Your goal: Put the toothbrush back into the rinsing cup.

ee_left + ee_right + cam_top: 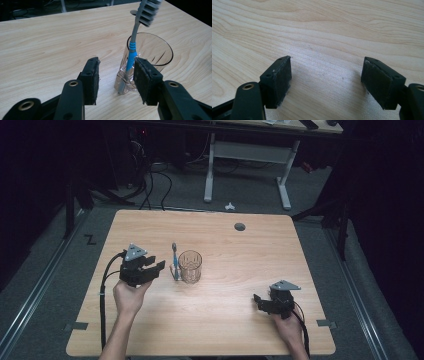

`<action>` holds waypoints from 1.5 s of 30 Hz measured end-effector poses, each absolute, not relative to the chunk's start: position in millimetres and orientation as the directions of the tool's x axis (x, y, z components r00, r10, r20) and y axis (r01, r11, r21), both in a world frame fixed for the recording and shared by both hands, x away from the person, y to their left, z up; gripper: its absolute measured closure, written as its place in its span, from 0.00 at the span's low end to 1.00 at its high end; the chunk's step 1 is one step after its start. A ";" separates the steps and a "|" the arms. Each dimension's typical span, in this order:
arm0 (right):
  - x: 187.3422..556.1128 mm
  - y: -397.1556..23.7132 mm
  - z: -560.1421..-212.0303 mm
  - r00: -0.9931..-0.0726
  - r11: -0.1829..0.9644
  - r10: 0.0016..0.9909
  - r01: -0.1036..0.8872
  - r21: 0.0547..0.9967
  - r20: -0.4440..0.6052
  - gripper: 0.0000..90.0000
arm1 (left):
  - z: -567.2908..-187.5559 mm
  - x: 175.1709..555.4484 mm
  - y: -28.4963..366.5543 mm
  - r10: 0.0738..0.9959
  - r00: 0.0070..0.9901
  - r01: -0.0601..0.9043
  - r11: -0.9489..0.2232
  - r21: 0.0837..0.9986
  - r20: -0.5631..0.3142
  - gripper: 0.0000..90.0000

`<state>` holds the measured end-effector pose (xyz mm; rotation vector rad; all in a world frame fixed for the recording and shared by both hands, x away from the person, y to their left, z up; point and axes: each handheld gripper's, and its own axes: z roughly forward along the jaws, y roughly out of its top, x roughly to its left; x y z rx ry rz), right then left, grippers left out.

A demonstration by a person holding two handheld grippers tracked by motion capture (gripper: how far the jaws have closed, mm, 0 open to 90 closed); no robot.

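Toothbrush handle's foot blurs behind the glass base

One toothbrush, one glass tumbler, one wooden table, two grippers: left gripper, right gripper

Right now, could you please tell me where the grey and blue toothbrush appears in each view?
High view: the grey and blue toothbrush stands left of centre, against the clear ribbed glass.
Left gripper view: it leans up from between the jaws, bristles at the top edge.
Right gripper view: bare wooden table.
Shared landmark: the glass.
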<state>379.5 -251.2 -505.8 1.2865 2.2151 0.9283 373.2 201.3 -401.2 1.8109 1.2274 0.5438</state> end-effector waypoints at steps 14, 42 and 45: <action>379.7 -251.2 -505.8 -0.488 0.351 0.873 0.597 0.722 -0.022 0.27 | -407.5 361.4 213.9 0.913 0.392 0.527 -0.119 0.842 -0.116 0.61; 379.6 -251.1 -505.8 -0.487 0.351 0.873 0.597 0.721 -0.021 0.27 | -419.0 345.1 225.3 0.923 0.367 0.545 -0.111 0.831 -0.117 0.60; 379.6 -251.1 -505.8 -0.487 0.351 0.873 0.597 0.721 -0.021 0.27 | -420.6 343.6 227.0 0.924 0.363 0.548 -0.107 0.830 -0.120 0.59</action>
